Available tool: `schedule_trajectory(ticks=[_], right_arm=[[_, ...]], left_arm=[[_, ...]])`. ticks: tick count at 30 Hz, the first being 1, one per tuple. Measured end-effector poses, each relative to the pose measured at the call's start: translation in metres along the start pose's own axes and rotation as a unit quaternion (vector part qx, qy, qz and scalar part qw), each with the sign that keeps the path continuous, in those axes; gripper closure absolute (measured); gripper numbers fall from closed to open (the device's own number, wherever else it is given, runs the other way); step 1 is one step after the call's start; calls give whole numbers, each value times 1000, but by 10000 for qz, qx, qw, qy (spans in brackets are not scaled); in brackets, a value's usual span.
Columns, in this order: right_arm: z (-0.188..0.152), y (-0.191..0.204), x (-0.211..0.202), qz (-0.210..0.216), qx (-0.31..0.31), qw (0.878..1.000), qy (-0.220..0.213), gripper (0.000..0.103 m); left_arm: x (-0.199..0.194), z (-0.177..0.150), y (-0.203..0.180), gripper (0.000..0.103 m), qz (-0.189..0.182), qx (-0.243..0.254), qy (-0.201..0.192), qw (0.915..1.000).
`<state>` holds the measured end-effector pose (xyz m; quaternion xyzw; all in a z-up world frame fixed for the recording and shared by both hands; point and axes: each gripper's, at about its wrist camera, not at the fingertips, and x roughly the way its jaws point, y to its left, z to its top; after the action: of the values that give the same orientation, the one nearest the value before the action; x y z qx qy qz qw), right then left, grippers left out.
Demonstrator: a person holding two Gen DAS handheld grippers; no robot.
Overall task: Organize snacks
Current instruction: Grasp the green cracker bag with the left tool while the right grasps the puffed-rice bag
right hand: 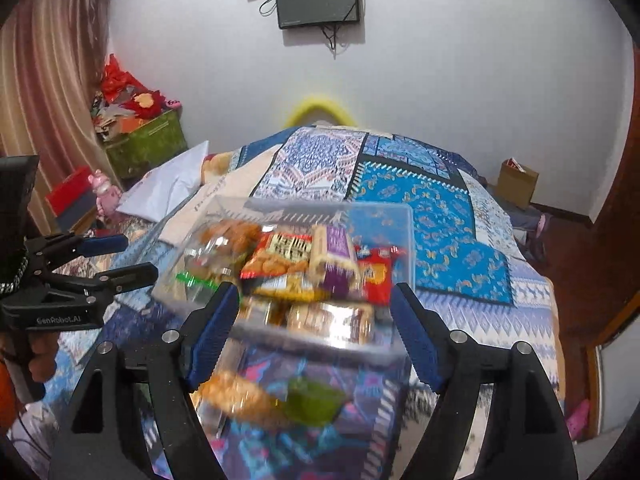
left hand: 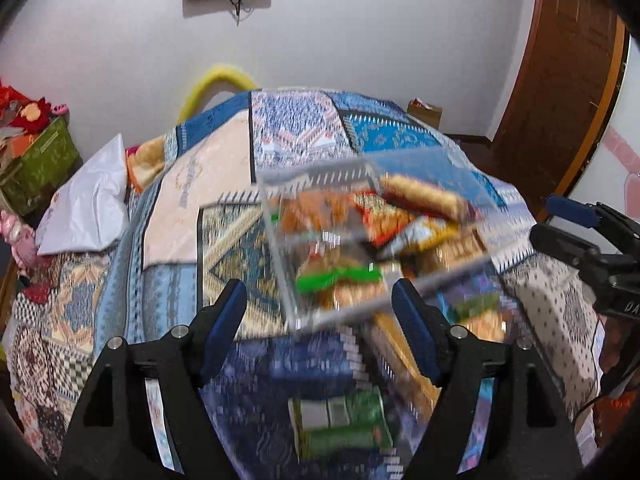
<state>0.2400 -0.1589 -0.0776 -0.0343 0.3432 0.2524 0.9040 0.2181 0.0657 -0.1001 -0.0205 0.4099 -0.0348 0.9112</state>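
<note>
A clear plastic box (left hand: 320,184) (right hand: 400,232) stands on the patterned quilt, filled with several snack packets in orange, red, purple and green. My left gripper (left hand: 320,296) hovers open just short of the box's near corner, with nothing pressed between its blue pads. My right gripper (right hand: 316,298) is open too, in front of the box's near wall. Loose snacks lie on the quilt nearer to me: a green packet (left hand: 340,420), a golden packet (right hand: 240,396) and a green one (right hand: 312,400). The right gripper (left hand: 560,224) and the left gripper (right hand: 138,256) each appear in the other's view. Both views are blurred.
The quilt (right hand: 440,216) covers a bed. A white pillow (left hand: 88,200) lies at its left, with a green box (right hand: 148,144) of red items beyond it. A cardboard box (right hand: 516,184) sits on the floor at the right, near a wooden door (left hand: 560,80).
</note>
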Motion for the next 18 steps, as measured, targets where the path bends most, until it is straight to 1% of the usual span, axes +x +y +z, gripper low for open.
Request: schedule_trajectory(ticks=[3,8,12,16,18], right_arm=[[-14,3,-4,92,131,9998,71,28],[-34,14,-5,75,217,9995,201,28],[-53,21,-5,230,336,9986,323,28],[-67,30,3,260,232,9981,503,28],[-72,36,7,205,183,9981,555,28]], left_arm=[[0,-20,2,28,-2,-103,169,9998],[4,-52,2,28,-61,-179,511,9985],[9,-72,1,28,-128,-193,745,9970],[21,-91,-1,28,-272,-283,1044,9938],[28,-97,-4,28,-303,-305,1145,9925]])
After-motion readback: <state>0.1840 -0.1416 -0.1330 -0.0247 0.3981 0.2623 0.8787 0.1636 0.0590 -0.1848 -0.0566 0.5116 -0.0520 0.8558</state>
